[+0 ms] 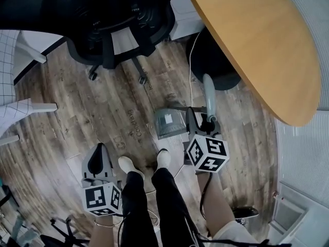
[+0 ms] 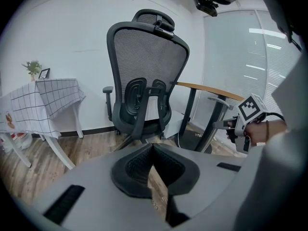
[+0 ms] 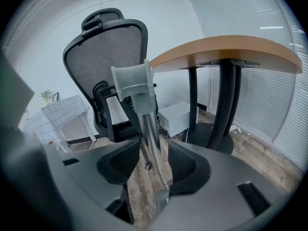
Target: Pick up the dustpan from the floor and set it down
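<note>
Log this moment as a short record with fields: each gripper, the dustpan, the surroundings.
left gripper: jaws together, nothing between them
right gripper: jaws on either side of the dustpan's handle, closed against it as far as shows
dustpan: grey, pan low over the floor ahead of the person's shoes; cannot tell whether it touches the floor
handle: metal tube with a grey grip at its top
surroundings: wood-plank floor, black office chair, wooden-topped table, small table with checked cloth
</note>
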`<state>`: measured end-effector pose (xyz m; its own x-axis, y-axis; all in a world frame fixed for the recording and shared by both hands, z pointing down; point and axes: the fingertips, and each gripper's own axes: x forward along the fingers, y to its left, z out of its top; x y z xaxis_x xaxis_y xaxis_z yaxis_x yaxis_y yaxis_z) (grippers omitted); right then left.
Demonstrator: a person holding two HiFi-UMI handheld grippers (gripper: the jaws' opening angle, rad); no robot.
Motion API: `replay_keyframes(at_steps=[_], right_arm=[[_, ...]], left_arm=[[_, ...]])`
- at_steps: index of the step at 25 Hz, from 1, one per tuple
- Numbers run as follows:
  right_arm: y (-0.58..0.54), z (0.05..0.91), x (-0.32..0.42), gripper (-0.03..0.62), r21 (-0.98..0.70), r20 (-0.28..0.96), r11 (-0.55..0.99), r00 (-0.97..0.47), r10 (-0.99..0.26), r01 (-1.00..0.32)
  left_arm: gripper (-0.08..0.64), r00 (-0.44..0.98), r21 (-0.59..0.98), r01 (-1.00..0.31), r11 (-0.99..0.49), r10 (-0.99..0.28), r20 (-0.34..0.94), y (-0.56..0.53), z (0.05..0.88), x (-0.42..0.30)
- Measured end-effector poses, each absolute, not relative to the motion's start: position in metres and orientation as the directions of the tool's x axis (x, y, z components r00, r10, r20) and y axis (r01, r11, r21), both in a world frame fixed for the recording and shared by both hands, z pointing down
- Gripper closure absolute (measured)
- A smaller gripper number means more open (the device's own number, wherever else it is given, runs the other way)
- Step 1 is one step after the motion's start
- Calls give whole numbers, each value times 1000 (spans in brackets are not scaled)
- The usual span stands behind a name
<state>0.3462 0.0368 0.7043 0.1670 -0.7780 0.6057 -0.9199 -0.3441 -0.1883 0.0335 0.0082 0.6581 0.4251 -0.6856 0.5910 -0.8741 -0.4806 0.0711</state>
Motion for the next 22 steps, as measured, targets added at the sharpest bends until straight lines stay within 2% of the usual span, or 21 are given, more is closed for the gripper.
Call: replay_keyframes(at_steps=[3,7,22], right_arm=[[38,705,346,400,-184,606,-341,167,-778,-922],[38,704,348,454,-160,604,-342,183,-776,-926],[35,704,346,489,-94,599,-324,207,-774,-941]], left_arm=[[541,426,74,-874,-481,-682,594,12,660,36],[541,434,85,-870,-485,-674,598,16,662,41],[542,452,103,-863,-495,-664,596,20,661,52]])
